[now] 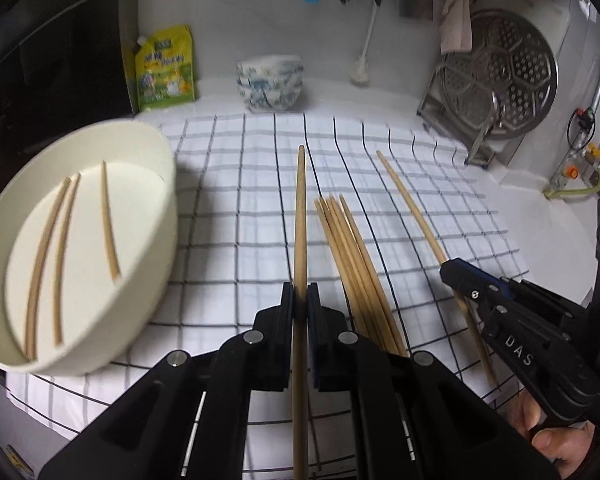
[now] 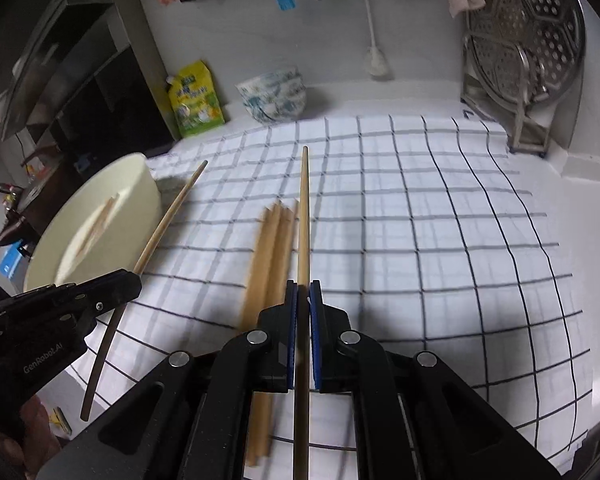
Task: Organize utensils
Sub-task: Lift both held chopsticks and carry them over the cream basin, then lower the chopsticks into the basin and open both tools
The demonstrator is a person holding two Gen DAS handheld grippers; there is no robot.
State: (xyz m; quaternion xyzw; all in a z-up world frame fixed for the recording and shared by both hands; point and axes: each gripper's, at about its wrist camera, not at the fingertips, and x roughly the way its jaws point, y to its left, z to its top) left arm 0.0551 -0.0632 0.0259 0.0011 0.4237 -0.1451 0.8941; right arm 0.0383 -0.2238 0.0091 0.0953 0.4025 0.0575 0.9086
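My left gripper (image 1: 300, 292) is shut on one wooden chopstick (image 1: 300, 216) that points forward above the checked cloth (image 1: 228, 184). My right gripper (image 2: 303, 289) is shut on another chopstick (image 2: 304, 208); it also shows at the right of the left wrist view (image 1: 454, 270) with its chopstick (image 1: 412, 200). A bundle of several chopsticks (image 1: 352, 256) lies on the cloth between the two grippers, and shows in the right wrist view (image 2: 272, 248). A cream tray (image 1: 156, 240) at the left holds three chopsticks (image 1: 108, 216). The left gripper (image 2: 130, 282) shows at the left of the right wrist view.
A stack of patterned bowls (image 1: 269, 84) and a yellow-green pouch (image 1: 166, 68) stand at the back by the wall. A metal steamer plate on a rack (image 1: 500, 76) stands at the back right. A dark cabinet (image 2: 84, 96) is at the left.
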